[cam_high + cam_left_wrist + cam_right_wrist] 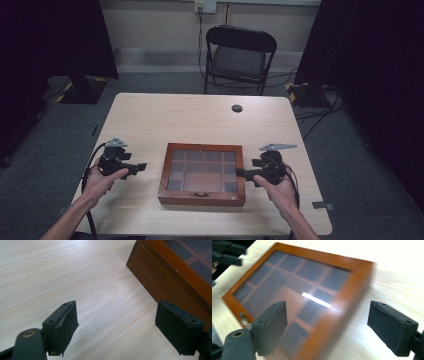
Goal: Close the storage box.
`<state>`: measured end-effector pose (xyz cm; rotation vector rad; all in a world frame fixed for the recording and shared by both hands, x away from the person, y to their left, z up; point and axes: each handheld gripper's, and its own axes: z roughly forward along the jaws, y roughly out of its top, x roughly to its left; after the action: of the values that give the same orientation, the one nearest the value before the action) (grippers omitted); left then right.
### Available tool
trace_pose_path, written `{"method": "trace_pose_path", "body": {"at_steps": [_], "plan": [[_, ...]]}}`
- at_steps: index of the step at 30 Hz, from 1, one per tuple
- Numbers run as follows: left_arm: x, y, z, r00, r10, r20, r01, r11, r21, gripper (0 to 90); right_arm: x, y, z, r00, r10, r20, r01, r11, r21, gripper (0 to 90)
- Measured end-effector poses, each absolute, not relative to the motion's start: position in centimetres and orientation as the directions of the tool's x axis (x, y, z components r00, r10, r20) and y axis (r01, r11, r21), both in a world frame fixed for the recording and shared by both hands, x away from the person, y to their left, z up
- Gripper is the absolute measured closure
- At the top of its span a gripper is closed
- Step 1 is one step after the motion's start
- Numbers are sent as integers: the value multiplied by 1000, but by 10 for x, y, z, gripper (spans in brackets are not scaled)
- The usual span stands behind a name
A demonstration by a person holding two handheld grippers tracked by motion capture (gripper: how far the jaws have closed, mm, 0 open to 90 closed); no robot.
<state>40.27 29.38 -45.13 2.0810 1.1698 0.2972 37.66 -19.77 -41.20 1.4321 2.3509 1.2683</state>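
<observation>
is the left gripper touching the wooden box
No, in the high view the left gripper is held over bare table, with a gap of tabletop between it and the wooden box.

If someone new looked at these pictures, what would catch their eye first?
First, the reddish wooden box with a glass lid over dark compartments, lying closed near the front of the pale table. Next, the left gripper and right gripper, both open, flanking its two sides. Behind the table stands a black folding chair.
</observation>
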Motion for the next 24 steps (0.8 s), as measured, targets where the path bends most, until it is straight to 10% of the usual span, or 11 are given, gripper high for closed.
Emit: {"method": "trace_pose_path", "body": {"at_steps": [14,24], "plan": [[413,299,-474,509,854,-107,709,-345,615,165,392,-275,-456,-246,942,227,809,71,584,152],[414,299,-489,469,883,-6,687,-361,630,154,395,-271,-481,-215,973,87,806,126,578,137]]}}
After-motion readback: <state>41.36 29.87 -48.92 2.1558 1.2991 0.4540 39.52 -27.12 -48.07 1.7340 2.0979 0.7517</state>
